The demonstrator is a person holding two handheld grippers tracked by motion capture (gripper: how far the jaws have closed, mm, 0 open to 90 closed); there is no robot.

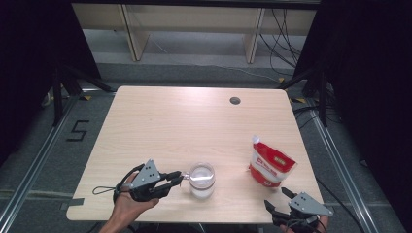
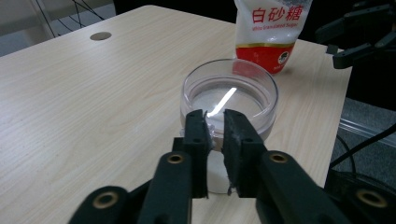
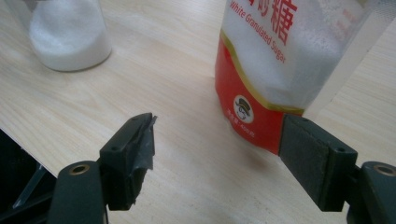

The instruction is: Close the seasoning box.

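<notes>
**Left gripper pinches the cup's handle; right gripper waits spread by the sugar bag**

At the table's [image 1: 160,116] near left edge, the person's left hand [image 1: 127,204] comes in from below, angled rightward and gripping the left gripper [image 1: 178,179]. Its jaws are pressed onto the clear handle of the measuring cup [image 1: 201,179], which stands on the table with white granules inside. Further right, the sugar bag [image 1: 270,167] stands upright. Just before it, at the near right corner, the right gripper [image 1: 278,198] sits low with its jaws spread wide, apart from the bag.
</notes>
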